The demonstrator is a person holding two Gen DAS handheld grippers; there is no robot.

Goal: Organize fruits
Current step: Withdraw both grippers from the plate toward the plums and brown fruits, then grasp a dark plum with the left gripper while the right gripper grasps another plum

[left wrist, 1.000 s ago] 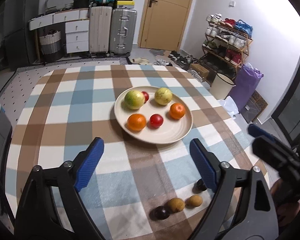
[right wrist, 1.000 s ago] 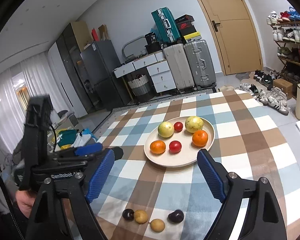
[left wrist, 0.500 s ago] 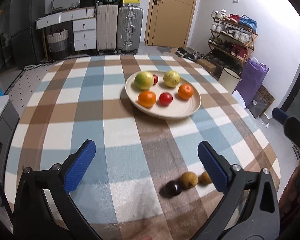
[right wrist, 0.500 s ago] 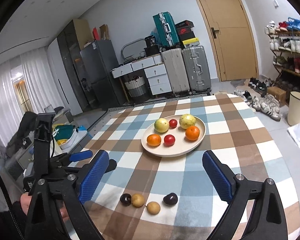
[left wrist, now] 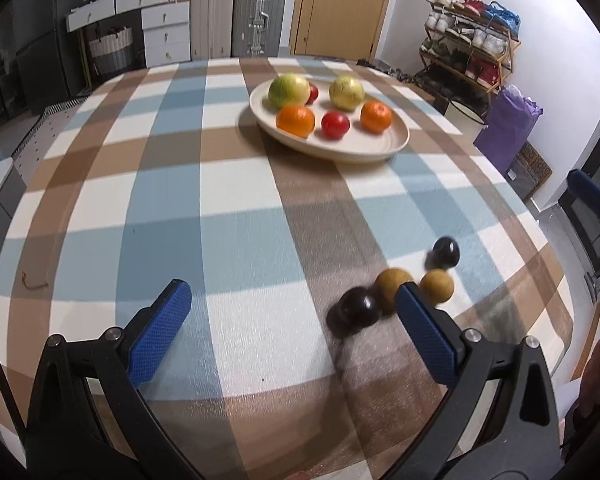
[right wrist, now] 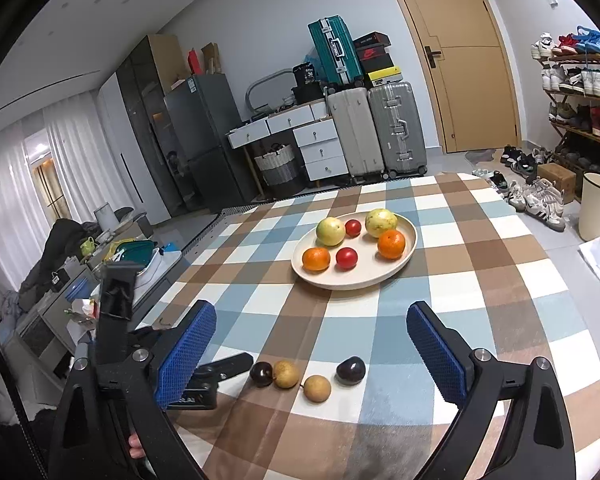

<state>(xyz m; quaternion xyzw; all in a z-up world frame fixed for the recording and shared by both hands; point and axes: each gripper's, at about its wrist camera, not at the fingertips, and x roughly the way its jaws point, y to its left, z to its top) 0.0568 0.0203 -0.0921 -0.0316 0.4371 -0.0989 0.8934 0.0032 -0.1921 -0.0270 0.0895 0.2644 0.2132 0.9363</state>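
A cream plate [left wrist: 396, 148] [right wrist: 404, 270] in mid-table holds two green-yellow fruits, two oranges and two small red fruits. Near the front edge lies a row of small fruits: a dark plum [left wrist: 358, 308] [right wrist: 261, 374], two brown round fruits [left wrist: 390, 284] [right wrist: 286, 374] and another dark plum [left wrist: 446, 251] [right wrist: 351, 370]. My left gripper [left wrist: 290, 300] is open and low over the cloth, its right finger just in front of the brown fruits, nothing between the pads. My right gripper [right wrist: 310, 314] stands open above the row, holding nothing.
A checked cloth [left wrist: 172, 184] covers the round table. In the right wrist view a finger [right wrist: 230, 362] of the left gripper lies just left of the fruit row. Suitcases [right wrist: 396, 132], drawers, a shoe rack [left wrist: 472, 52] and a bin [right wrist: 598, 210] stand around the room.
Both grippers' jaws have spread wider. My left gripper has sunk toward the small fruits at the front edge, which now look larger and closer. The right gripper has shifted slightly.
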